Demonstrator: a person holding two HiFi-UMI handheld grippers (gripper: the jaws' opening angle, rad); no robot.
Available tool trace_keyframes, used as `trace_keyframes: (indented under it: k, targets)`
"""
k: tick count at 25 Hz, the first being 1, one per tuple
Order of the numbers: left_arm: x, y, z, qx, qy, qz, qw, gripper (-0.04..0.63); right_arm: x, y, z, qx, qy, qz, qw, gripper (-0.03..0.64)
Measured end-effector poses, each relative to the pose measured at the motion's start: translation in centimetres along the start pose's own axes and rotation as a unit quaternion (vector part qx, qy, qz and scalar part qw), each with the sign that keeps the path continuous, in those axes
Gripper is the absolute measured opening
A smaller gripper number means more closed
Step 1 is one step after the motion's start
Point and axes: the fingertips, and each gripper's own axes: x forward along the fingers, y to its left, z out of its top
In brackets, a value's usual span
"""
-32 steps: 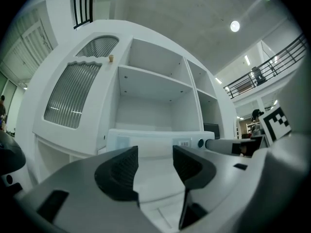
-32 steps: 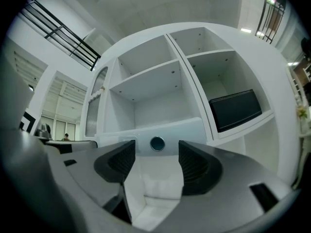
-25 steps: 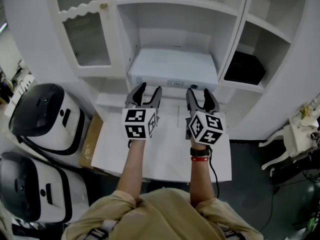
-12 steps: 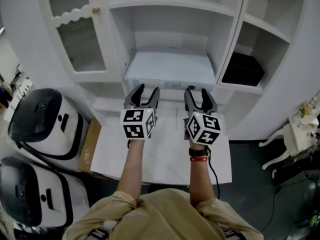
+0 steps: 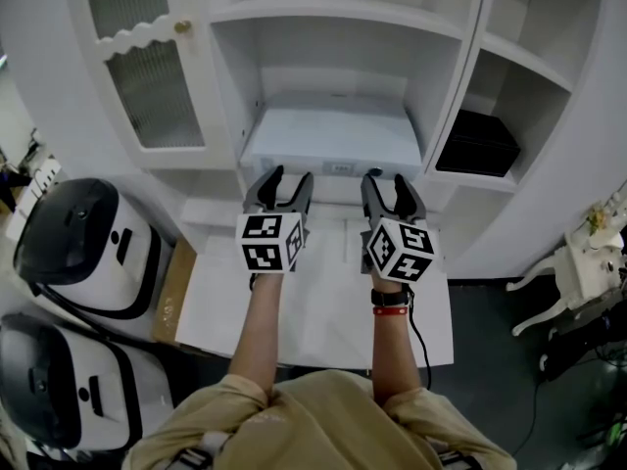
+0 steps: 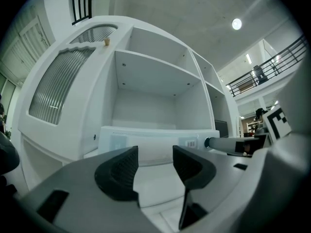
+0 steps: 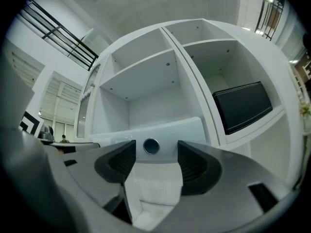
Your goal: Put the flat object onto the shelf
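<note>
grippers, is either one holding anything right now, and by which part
Nothing is held. The left gripper and right gripper both stand with jaws apart and nothing between them; the flat white object lies just ahead, ungripped.

Glossy white shelf unit point(image 5: 333, 13), probably painted wood.

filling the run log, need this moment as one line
left gripper open, empty; right gripper open, empty; flat white box in shelf unit
</note>
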Motion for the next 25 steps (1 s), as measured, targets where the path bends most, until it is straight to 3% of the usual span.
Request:
trace_keyframes:
  k: [25]
  targets:
    - [3.8, 1.3, 0.0, -0.010, 0.032, 0.000, 0.9994, 0.236, 3.2, -1.3, 0.0, 0.010, 0.025, -0.001, 1.000, 0.264]
